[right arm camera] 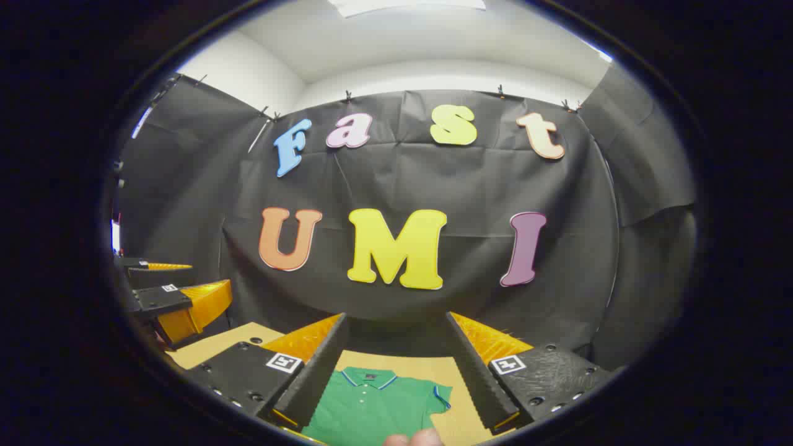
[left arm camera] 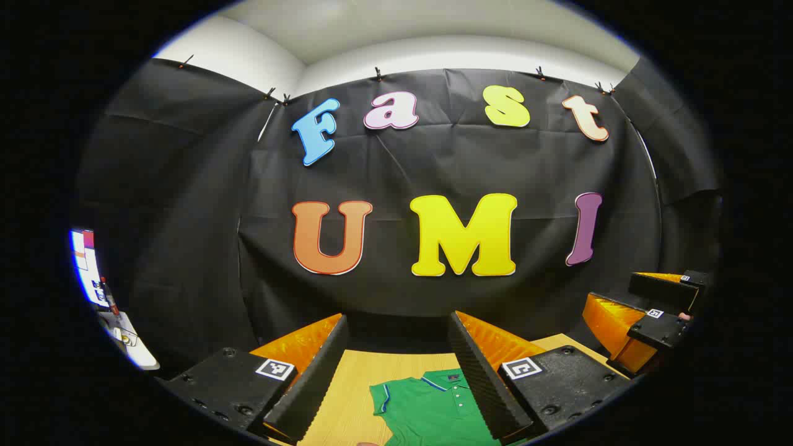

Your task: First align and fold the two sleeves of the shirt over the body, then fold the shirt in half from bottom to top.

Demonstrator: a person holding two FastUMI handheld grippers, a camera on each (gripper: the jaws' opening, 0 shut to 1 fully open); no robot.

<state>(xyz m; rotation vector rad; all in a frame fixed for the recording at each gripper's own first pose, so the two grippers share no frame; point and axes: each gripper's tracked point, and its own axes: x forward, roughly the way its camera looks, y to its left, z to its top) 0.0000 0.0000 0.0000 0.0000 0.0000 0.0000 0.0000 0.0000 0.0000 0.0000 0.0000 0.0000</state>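
Green shirt (left arm camera: 433,409) is seen flat on the tabletop (left arm camera: 347,384), collar toward the wall, below both grippers. Left gripper (left arm camera: 396,384) and right gripper (right arm camera: 396,378) are held above with fingers spread, nothing pinched; each is nearer its own sleeve.

Your shirt (left arm camera: 433,406) is a green polo with blue-trimmed collar and sleeve cuffs. It lies flat on the wooden table (left arm camera: 347,384), collar toward the far wall, button placket up, both short sleeves spread out unfolded.
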